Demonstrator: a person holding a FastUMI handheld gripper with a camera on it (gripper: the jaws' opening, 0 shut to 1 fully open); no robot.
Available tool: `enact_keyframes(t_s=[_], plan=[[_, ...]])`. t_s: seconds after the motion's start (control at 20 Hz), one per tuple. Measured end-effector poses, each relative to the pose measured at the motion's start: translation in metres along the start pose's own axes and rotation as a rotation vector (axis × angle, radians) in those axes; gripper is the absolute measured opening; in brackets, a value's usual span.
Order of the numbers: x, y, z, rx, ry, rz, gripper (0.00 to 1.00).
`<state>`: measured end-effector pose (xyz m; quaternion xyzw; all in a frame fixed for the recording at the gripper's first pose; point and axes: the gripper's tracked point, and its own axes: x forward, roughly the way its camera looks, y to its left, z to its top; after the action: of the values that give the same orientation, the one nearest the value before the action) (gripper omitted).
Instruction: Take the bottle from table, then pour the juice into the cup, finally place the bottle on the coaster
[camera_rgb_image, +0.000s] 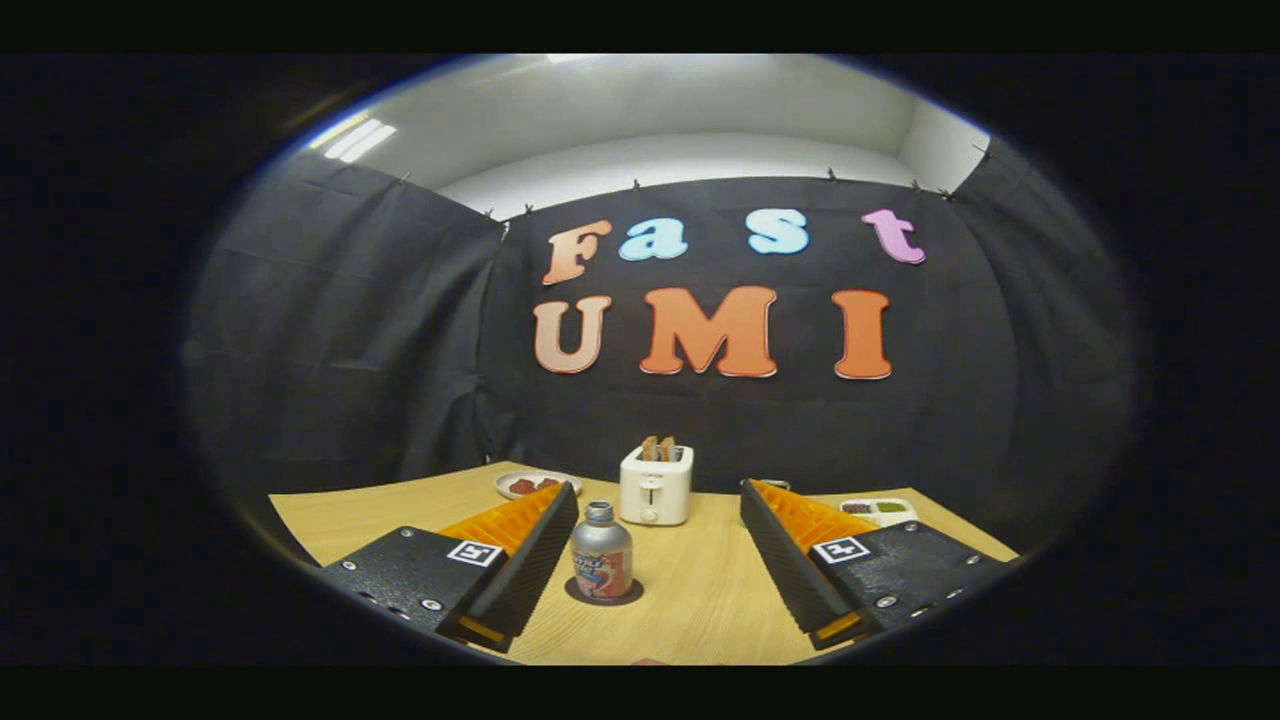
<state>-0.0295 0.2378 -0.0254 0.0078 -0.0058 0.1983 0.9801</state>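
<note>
A small silver bottle (601, 553) with a coloured label stands upright on a dark round coaster (604, 594) on the wooden table (700, 590). It sits between my two fingers, close to the left finger (530, 545) and apart from the right finger (790, 550). My gripper (660, 490) is open wide, and neither finger touches the bottle. A cup cannot be made out among the things on the table.
A white toaster (655, 483) with toast in its slots stands beyond the bottle at the back of the table. A plate (530, 484) with red food lies at the back left. A small white tray (880, 510) with food is behind the right finger.
</note>
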Motion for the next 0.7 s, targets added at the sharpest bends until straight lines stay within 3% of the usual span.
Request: enact_keyframes(t_s=[0.7], plan=[[-0.060, -0.050, 0.049, 0.007, -0.133, -0.153, 0.97]])
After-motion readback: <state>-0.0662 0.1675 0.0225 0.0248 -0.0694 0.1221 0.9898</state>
